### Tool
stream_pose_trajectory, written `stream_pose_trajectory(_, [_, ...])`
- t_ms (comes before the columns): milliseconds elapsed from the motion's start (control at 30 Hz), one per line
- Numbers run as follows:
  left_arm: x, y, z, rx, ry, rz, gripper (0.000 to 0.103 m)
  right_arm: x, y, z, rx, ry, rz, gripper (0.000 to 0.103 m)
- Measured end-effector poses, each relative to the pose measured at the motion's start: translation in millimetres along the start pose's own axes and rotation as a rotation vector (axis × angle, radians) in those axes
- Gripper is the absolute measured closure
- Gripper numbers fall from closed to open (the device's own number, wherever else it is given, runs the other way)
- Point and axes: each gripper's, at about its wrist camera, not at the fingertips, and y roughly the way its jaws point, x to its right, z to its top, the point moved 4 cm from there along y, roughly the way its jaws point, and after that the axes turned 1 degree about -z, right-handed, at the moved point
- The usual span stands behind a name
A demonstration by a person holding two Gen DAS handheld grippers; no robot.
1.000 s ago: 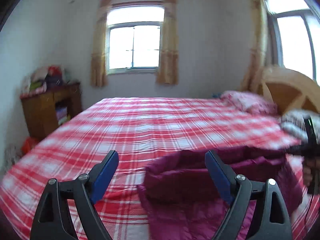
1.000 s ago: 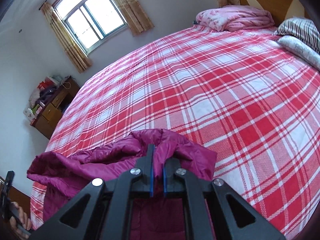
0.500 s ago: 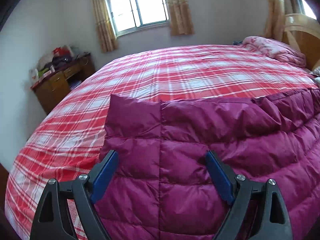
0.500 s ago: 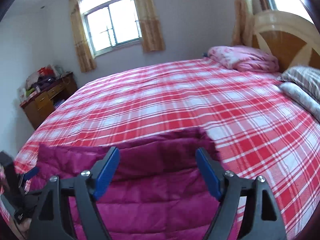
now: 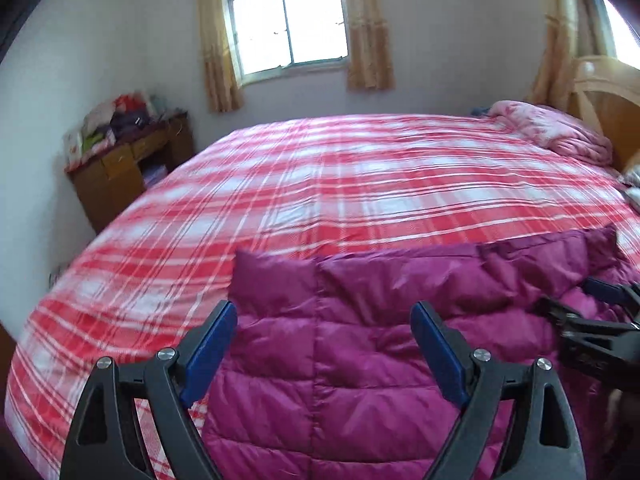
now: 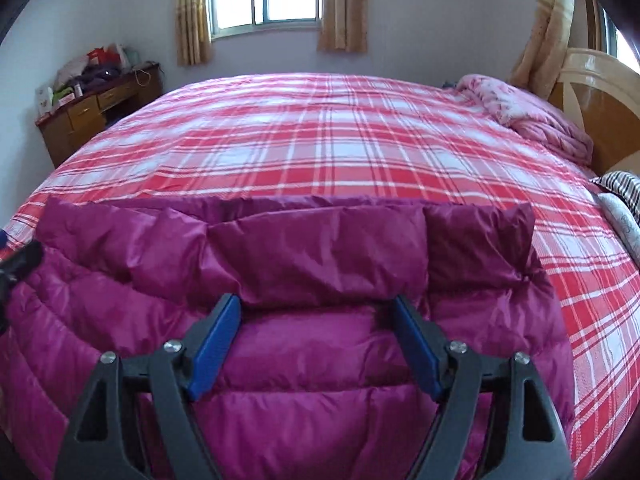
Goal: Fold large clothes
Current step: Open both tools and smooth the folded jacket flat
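A magenta quilted down jacket (image 5: 360,344) lies flat on the near part of the red plaid bed (image 5: 340,184); it also fills the lower half of the right wrist view (image 6: 304,264). My left gripper (image 5: 324,320) is open and empty, over the jacket's left side. My right gripper (image 6: 316,312) is open and empty, over the jacket's right half. The right gripper also shows at the right edge of the left wrist view (image 5: 600,320).
A wooden dresser (image 5: 124,172) piled with clutter stands at the left wall. A pink quilt (image 6: 532,116) and striped pillows (image 6: 620,188) lie by the wooden headboard (image 6: 600,96) at the right. A curtained window (image 5: 288,20) is in the far wall.
A second ago the right gripper was shut on the jacket's edge and held it up. It has opened and let go. The jacket now lies flat, and both grippers hover over it.
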Motion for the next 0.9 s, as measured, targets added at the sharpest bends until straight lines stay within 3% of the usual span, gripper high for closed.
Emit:
stream_pose_trajectory(167, [28.7, 25.0, -11.2, -0.053, 0.088, 0.013, 0.014, 8.3, 3.2, -5.6, -0.019, 0.041, 0.004, 0.022])
stream_pose_trajectory(267, [28.5, 45.1, -17.4, -0.11, 0.062, 0.009, 0.014, 14.9, 6.5, -6.3, -0.027, 0.074, 0.009, 0.022])
stream_pose_trajectory(900, [24.8, 74.2, -28.0, -0.212, 0.027, -0.036, 0.006, 18.2, 21.3, -10.1, -0.095, 0.096, -0.003, 0.02])
